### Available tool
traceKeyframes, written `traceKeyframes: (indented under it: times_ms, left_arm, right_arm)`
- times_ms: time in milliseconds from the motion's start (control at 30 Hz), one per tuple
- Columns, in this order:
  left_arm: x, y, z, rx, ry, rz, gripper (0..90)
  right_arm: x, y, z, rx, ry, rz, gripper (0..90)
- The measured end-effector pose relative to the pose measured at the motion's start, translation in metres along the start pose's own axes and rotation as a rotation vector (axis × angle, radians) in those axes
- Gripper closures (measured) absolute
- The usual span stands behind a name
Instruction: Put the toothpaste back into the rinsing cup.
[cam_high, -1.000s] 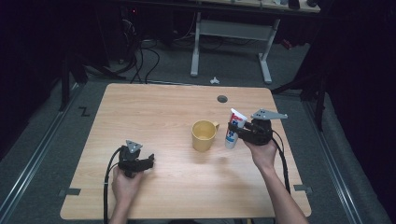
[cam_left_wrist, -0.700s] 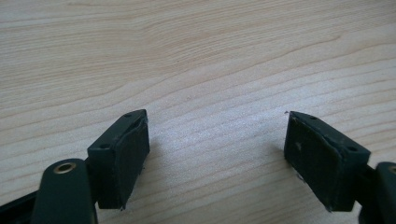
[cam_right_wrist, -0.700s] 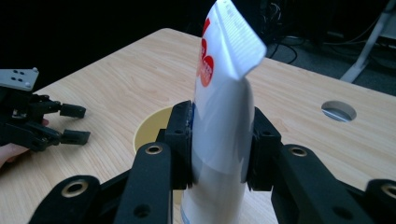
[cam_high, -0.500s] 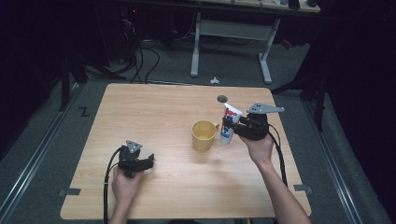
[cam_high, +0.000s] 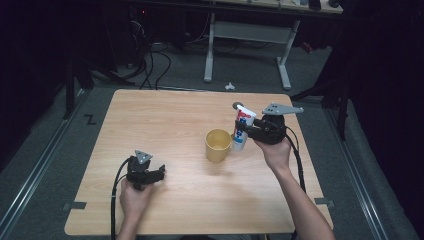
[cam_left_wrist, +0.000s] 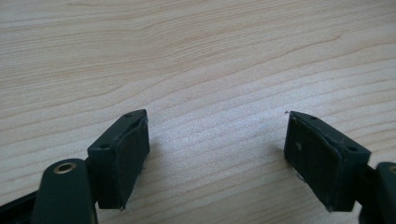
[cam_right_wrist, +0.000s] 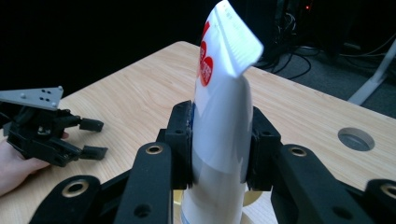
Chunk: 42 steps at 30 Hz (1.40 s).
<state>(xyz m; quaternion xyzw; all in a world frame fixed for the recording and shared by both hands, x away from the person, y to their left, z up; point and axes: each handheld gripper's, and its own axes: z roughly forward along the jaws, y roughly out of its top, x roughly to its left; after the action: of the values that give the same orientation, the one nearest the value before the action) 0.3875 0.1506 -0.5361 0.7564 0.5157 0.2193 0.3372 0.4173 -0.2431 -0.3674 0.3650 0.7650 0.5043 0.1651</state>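
Right gripper (cam_high: 243, 131): its two jaws are squeezed tight on the toothpaste tube (cam_high: 242, 128) — in the right gripper view the black pads press both sides of the tube (cam_right_wrist: 223, 126).
Desk (cam_high: 165, 120): a wooden top, mostly bare, with a small round hole (cam_high: 237, 105) near the far edge.
Yellow cup (cam_high: 218, 145): it stands upright near the middle of the desk, a little toward the right edge, and looks like it has nothing inside.
Toothpaste tube: white with red and blue marks, held almost upright with the flat crimped end on top. It sits just beside the cup, on the cup's right — its bottom end is close to the rim, not inside.
Left gripper (cam_high: 159, 173): it rests near the front left corner, jaws wide apart with nothing between them, just wood grain below (cam_left_wrist: 215, 154).
Done: the tube is picked up and brought next to the cup.
Left to do: I think the tube goes into the cup — so move it over the mouth, lower it, and let go.
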Motion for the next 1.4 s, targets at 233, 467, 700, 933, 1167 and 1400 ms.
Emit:
traceKeyframes:
  times_ms: [233,467,700,933,1167,1400]
  left_arm:
    - [0.000,0.000,0.000,0.000,0.000,0.000,22.6]
    - [0.000,0.000,0.000,0.000,0.001,-0.001,22.7]
    - [0.000,0.000,0.000,0.000,0.001,-0.001,22.7]
    - [0.000,0.000,0.000,0.000,0.000,-0.001,22.7]
    - [0.000,0.000,0.000,-0.001,-0.001,-0.003,22.7]
    - [0.000,0.000,0.000,-0.001,0.000,-0.002,22.6]
  right_arm:
    - [0.003,0.006,0.002,-0.012,0.019,-0.002,68.0]
    - [0.005,0.012,0.008,-0.005,0.014,-0.014,68.1]
    - [0.005,0.016,0.021,0.004,0.011,-0.012,68.2]
    - [0.009,0.023,0.030,0.011,0.016,-0.024,68.2]
    - [0.014,0.027,0.039,0.020,0.018,-0.038,68.2]
    - [0.016,0.025,0.050,0.041,0.006,-0.051,68.2]
